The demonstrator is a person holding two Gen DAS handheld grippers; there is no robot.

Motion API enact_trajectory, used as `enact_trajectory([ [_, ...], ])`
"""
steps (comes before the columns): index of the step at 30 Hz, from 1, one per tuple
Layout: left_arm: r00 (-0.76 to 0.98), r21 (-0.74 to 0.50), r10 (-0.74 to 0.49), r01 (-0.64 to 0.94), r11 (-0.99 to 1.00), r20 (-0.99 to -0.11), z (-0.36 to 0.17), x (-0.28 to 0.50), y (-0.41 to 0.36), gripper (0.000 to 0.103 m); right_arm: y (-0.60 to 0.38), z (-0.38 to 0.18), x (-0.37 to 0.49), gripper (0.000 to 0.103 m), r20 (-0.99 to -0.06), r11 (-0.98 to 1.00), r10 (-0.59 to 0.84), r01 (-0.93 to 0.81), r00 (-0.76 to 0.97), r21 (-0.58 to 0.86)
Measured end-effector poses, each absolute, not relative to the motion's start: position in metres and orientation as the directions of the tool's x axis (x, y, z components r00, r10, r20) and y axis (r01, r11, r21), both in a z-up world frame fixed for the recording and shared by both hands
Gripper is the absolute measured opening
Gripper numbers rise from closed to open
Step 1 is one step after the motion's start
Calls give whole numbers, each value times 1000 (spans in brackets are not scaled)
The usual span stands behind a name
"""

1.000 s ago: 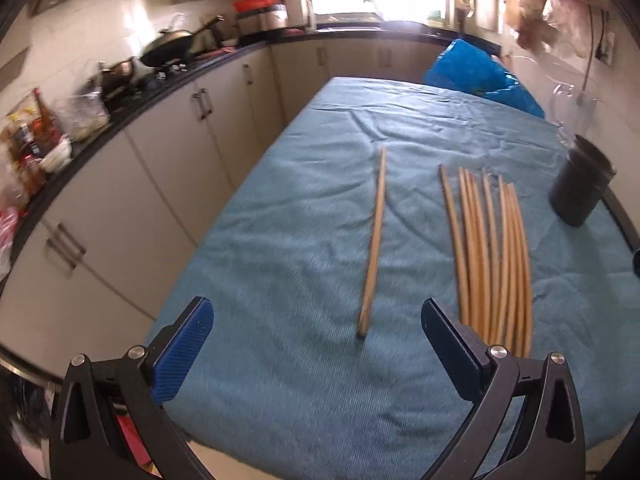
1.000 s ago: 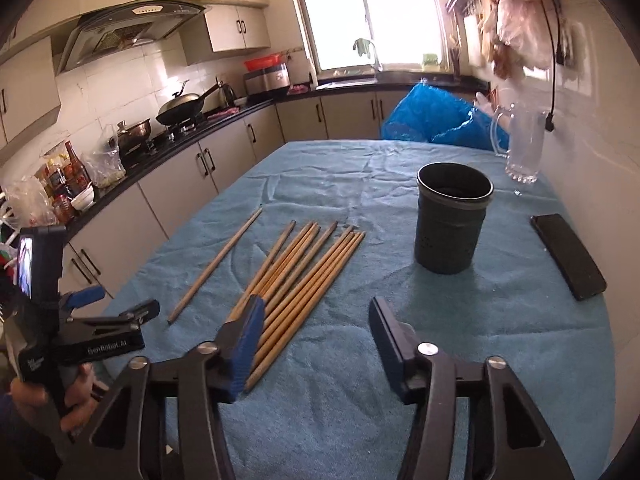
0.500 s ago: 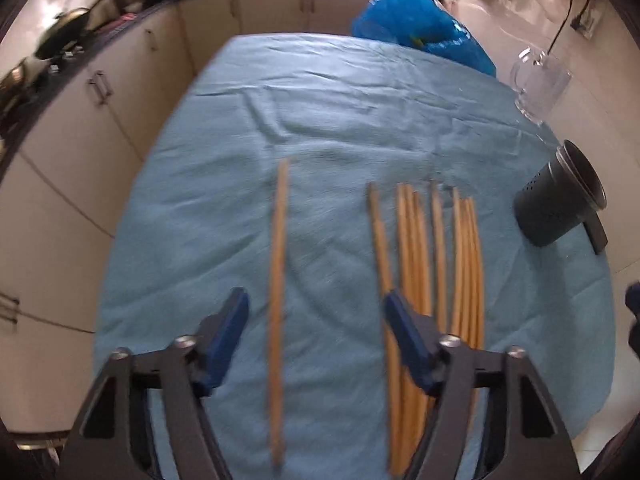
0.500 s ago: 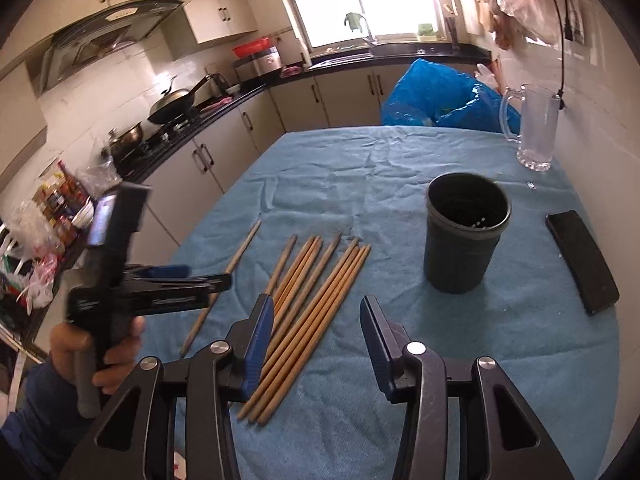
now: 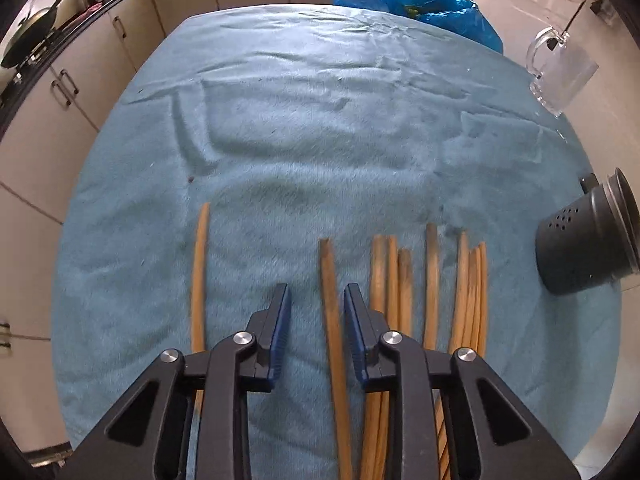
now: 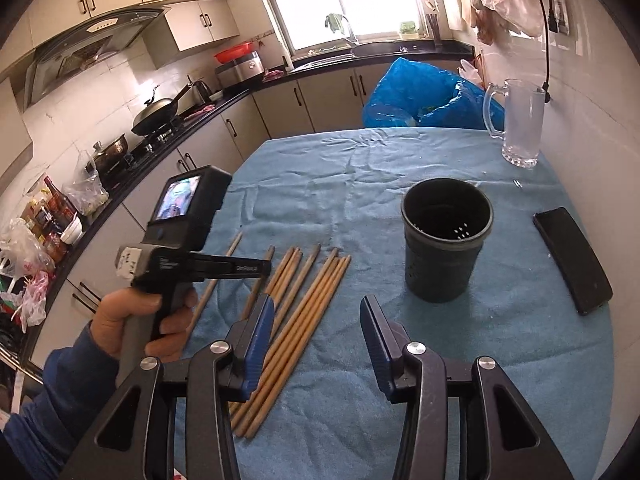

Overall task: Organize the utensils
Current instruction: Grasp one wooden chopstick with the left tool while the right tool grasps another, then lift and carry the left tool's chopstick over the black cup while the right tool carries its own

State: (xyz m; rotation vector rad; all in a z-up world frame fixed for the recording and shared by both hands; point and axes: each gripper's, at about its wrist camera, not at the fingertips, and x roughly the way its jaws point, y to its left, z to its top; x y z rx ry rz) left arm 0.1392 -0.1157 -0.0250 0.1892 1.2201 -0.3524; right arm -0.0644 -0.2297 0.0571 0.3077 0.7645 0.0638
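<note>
Ten or so chopsticks: they lie side by side on the blue cloth (image 5: pixel 320 128); an exact count is hard, since their near ends vanish under the gripper bodies in both views.
Lone chopstick (image 5: pixel 199 276): lies apart at the left of the row, its lower end hidden behind the left gripper's frame.
Straddled chopstick (image 5: pixel 331 312): lies between the left gripper's (image 5: pixel 316 300) blue fingertips, nearer the right one; whether that pad touches it I cannot tell.
Left jaws: narrowly apart and just been closing, with that stick in the gap, not yet clamped.
Main bundle (image 6: pixel 304 304): packed close, sticks overlapping, just right of the straddled one.
Right gripper (image 6: pixel 316 320): hangs over the near end of the bundle, its left fingertip covering part of it.
Right jaws: moderately apart, nothing between the pads.
Black holder (image 6: pixel 446 240): upright on the cloth right of the chopsticks and clear of them, with small holes in its wall; in the left view it is cut at the frame edge.
Left hand (image 6: pixel 140 320): grips the left tool's handle, blue sleeve cut off by the edge.
Black phone-like slab (image 6: pixel 572 260): flat, right of the holder.
Glass mug (image 6: pixel 520 120): far right corner.
</note>
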Motion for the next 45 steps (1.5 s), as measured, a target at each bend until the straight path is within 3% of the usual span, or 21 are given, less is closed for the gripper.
enact_trajectory([
  [1, 303, -44, -161, 360, 932, -939, -26, 142, -117, 26, -229, 58, -60, 49, -673, 952, 172, 55, 719, 302],
  [4, 324, -7, -117, 321, 947, -939, -27, 144, -115, 8, -225, 61, -48, 49, -675, 946, 184, 57, 714, 318],
  [8, 302, -46, -138, 295, 955, -943, -23, 139, -91, 7, -217, 61, -21, 49, -701, 947, 193, 57, 686, 316],
  [15, 288, -120, -197, 266, 956, -937, -23, 129, -56, 7, -201, 29, 55, 31, -819, 958, 179, 91, 546, 270],
  [17, 293, -123, -204, 272, 954, -934, -22, 124, -50, 7, -199, 16, 75, 30, -844, 958, 184, 98, 503, 268],
  [19, 291, -133, -213, 271, 953, -933, -23, 124, -47, 7, -199, 3, 92, 21, -863, 961, 170, 114, 476, 251],
  [27, 288, -146, -231, 287, 947, -929, -25, 128, -48, 7, -202, -38, 136, 20, -919, 967, 123, 162, 375, 195],
  [32, 285, -148, -230, 283, 948, -930, -25, 134, -50, 7, -201, -43, 147, 20, -925, 972, 103, 160, 366, 171],
  [35, 293, -142, -224, 276, 951, -929, -25, 136, -52, 7, -198, -43, 148, 12, -931, 979, 83, 143, 355, 142],
  [41, 345, -180, -279, 291, 940, -896, -4, 128, -51, 7, -215, -29, 134, 11, -896, 955, 168, 158, 412, 252],
  [45, 426, -183, -302, 299, 937, -853, 28, 114, -46, 7, -215, 14, 103, 10, -816, 940, 225, 101, 532, 325],
])
